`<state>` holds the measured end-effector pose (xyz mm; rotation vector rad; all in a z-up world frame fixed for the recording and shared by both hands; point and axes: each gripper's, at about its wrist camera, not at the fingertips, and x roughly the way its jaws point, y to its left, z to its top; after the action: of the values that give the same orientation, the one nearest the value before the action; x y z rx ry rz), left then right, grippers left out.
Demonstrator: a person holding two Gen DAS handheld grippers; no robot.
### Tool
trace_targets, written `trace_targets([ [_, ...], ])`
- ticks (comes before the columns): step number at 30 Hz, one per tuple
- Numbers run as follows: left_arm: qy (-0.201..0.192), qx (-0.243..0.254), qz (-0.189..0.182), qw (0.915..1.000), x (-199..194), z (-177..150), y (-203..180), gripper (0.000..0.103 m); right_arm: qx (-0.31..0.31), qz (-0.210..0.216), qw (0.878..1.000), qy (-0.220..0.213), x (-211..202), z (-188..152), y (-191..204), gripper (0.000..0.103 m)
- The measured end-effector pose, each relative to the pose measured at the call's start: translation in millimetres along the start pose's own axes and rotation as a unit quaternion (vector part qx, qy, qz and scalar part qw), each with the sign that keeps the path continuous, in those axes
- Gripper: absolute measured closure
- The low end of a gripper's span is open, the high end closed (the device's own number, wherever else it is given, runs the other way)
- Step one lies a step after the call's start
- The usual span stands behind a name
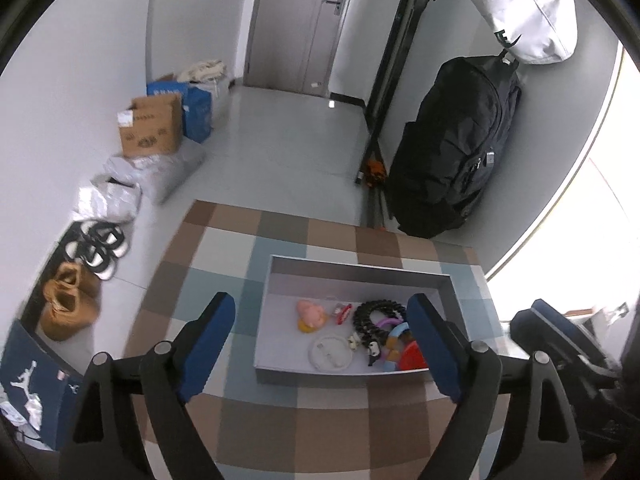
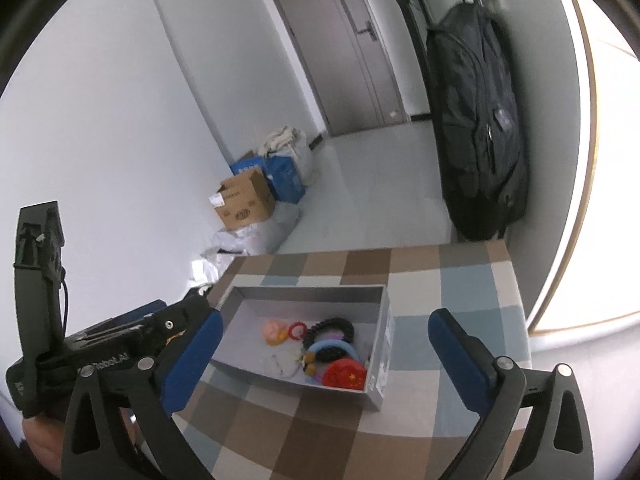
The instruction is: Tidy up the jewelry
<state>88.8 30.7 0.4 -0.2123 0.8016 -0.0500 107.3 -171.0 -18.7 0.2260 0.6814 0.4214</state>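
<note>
A grey open box (image 1: 280, 276) (image 2: 384, 344) sits on a checkered cloth. Inside lie a black chain bracelet (image 1: 370, 316) (image 2: 334, 326), a pink charm (image 1: 310, 312) (image 2: 274, 330), a small red ring (image 1: 344, 314) (image 2: 296, 330), a white round piece (image 1: 330, 354) (image 2: 282, 362), a blue ring (image 2: 332, 347) and a red disc (image 1: 412, 358) (image 2: 344, 374). My left gripper (image 1: 322, 316) is open and empty above the box's near side. My right gripper (image 2: 326, 332) is open and empty, held above the box; it also shows at the right of the left wrist view (image 1: 560, 340).
The checkered cloth (image 1: 320, 420) (image 2: 460, 280) covers the table. Beyond it are a black backpack (image 1: 456, 148) (image 2: 480, 120), cardboard and blue boxes (image 1: 152, 128) (image 2: 244, 200), plastic bags, and shoes (image 1: 96, 248) along the left wall. A grey door (image 1: 304, 20) stands at the back.
</note>
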Motion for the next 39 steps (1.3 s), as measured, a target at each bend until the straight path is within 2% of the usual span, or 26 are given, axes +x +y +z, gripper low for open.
trace_targets([
  [11, -0.034, 0.006, 0.016, 0.9993, -22, -13, -3, 0.018, -0.023, 0.002, 0.999, -0.029, -28, -16, 9, 0.0],
  [27, -0.047, 0.013, 0.03, 0.9984, -37, -25, -6, 0.018, -0.022, -0.017, 0.999, -0.031, -43, -27, 7, 0.0],
  [39, -0.041, 0.016, 0.02, 0.9988, -37, -28, -8, 0.018, -0.023, -0.018, 0.999, -0.029, -41, -28, 7, 0.0],
])
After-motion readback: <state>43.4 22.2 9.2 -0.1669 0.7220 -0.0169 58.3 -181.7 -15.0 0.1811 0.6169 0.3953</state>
